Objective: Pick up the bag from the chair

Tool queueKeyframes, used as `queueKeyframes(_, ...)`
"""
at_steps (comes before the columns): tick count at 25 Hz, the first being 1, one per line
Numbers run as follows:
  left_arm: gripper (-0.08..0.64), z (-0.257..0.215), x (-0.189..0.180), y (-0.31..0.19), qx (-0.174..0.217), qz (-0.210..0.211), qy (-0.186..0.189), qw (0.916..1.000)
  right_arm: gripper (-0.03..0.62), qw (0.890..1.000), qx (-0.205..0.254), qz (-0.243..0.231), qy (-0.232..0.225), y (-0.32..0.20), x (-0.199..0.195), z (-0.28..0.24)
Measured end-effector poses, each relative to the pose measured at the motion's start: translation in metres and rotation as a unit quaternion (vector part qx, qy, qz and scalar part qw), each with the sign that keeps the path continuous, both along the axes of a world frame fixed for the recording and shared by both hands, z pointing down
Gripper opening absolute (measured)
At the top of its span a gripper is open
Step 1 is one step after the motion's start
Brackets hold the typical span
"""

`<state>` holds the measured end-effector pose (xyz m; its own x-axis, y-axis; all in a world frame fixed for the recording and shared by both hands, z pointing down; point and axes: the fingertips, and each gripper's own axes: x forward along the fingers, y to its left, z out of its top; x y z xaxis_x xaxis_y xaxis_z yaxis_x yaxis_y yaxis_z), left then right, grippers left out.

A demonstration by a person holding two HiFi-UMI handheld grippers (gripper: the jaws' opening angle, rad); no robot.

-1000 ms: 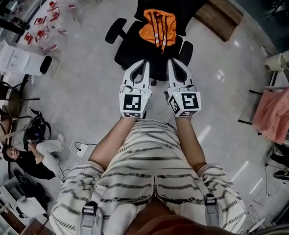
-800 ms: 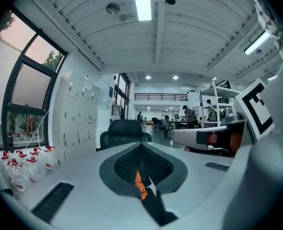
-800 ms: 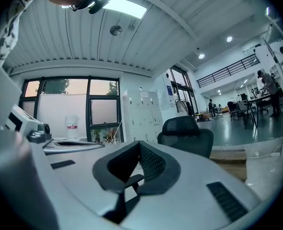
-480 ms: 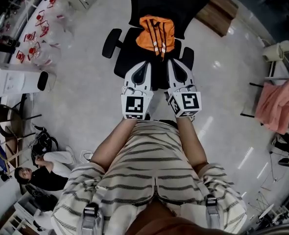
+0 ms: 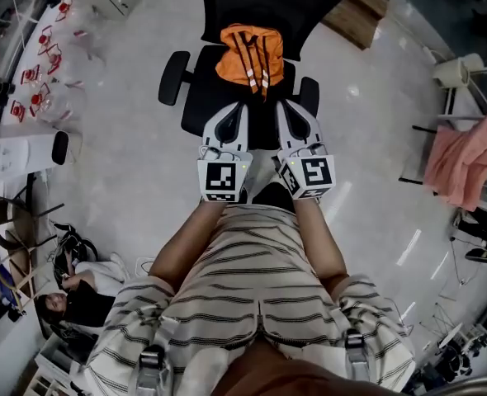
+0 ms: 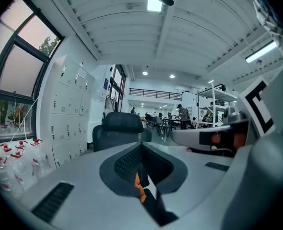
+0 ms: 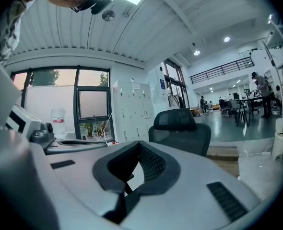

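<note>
**Now both grippers are shut and empty, with the bag just ahead on the chair**

Seen from the head view, the two tools sit side by side, held low over the near edge of the seat. My left gripper (image 5: 236, 106) has its jaws together, tip to tip, with nothing between them. In its own view only a thin sliver of orange shows through the slot below the closed tips. My right gripper (image 5: 287, 103) is likewise fully closed and empty, its pads meeting along a single seam.

The bag (image 5: 248, 52) is orange with pale striped straps. It lies on the black chair (image 5: 204, 97) just beyond the two sets of tips, toward the backrest and roughly on the line that runs between the grippers. Neither gripper touches it.

The backrest rises past the bag, and both gripper views show it upright, nearly straight ahead above the closed jaws. One armrest sticks out to the left of the left gripper. The other shows just to the right of the right gripper's tips.

Well off to the left of the left gripper, bottles with red caps (image 5: 37, 77) stand in a cluster on the pale floor. Well off to the right of the right gripper, a pink cloth (image 5: 466, 172) hangs over a rack. Beyond the chair and to the right lies a low wooden platform (image 5: 355, 11). Behind the tools and to the left, a person (image 5: 74, 291) sits on the floor.
</note>
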<state>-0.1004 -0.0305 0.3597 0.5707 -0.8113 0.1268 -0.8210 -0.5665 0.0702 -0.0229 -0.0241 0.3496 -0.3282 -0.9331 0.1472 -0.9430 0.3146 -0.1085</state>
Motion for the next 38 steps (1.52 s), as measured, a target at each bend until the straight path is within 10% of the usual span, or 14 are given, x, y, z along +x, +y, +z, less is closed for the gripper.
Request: queueKeyframes(38, 0.023, 0.093, 0.102, -0.108, -0.064, -0.092, -0.043, 0.9928, 0.020, 0.993, -0.097, -0.070, -0.009, -0.134, 0.106, 0.123)
